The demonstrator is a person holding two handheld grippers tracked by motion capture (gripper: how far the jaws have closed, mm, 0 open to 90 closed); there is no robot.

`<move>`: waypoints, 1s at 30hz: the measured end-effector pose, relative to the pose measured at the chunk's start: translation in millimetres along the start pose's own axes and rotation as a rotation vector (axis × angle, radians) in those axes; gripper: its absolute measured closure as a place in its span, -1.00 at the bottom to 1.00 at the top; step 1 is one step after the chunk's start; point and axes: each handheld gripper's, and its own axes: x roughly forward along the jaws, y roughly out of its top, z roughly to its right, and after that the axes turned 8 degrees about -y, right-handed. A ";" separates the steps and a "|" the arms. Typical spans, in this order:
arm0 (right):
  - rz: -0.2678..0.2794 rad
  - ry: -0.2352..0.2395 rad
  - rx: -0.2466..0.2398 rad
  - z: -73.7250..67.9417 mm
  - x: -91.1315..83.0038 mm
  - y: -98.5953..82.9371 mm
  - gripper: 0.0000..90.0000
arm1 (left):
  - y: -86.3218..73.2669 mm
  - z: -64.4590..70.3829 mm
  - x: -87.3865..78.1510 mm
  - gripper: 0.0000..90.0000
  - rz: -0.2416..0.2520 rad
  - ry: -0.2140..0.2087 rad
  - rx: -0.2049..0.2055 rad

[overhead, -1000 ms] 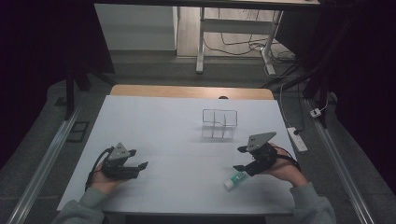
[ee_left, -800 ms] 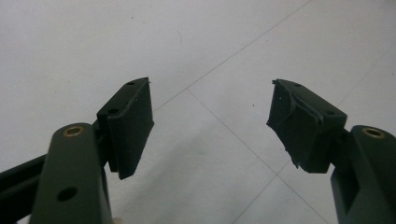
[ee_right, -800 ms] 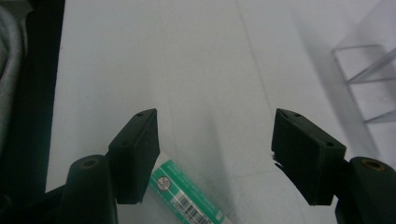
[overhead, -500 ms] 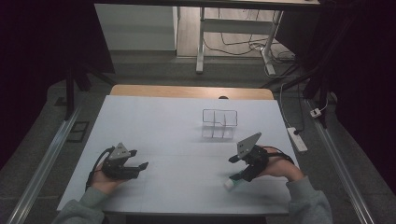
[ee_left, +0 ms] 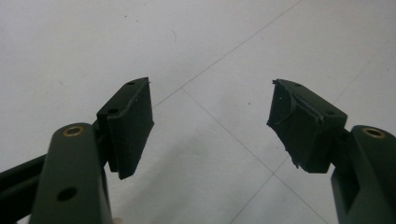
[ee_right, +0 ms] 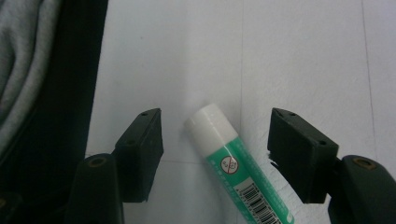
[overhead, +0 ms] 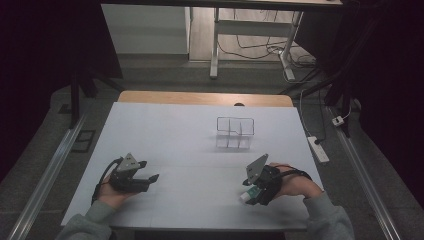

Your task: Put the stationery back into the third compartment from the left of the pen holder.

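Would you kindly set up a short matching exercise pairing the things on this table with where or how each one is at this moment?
Things:
1. glue stick
2. clear divided holder
3. left gripper
4. power strip

Places or states:
A. on the floor, right of the table
B. open over bare table
C. lying between the right gripper's open jaws
D. standing on the table's far half

Pairs: 1-C, 2-D, 3-B, 4-A

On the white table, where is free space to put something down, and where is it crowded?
The white table is bare across its left and far-left part, and in the middle between the left gripper and the right gripper. It is crowded near the right front, where the glue stick lies between the open jaws, and around the clear divided holder.
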 end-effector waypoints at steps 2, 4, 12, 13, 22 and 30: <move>-0.021 -0.014 -0.014 -0.8 2.1 -0.1 -0.16 | 0.0 0.3 0.0 -0.34 -0.001 0.000 0.001; -0.036 -0.013 -0.025 -1.6 4.2 -0.1 -0.15 | 0.1 0.9 -0.2 -0.34 0.000 0.002 0.005; -0.049 -0.019 -0.073 -3.8 11.2 -0.7 -0.13 | 0.2 1.2 0.1 -0.33 -0.004 0.001 0.010; -0.058 -0.020 -0.095 -5.5 13.3 -0.8 -0.10 | 0.2 1.5 0.2 -0.33 -0.003 0.000 0.009; -0.061 -0.018 -0.258 -10.9 22.9 -6.0 0.29 | 0.4 3.6 1.9 -0.33 -0.016 -0.004 0.021; -0.049 -0.031 -0.342 -18.0 21.1 -6.2 0.44 | 0.5 5.1 1.5 -0.33 -0.018 0.001 0.026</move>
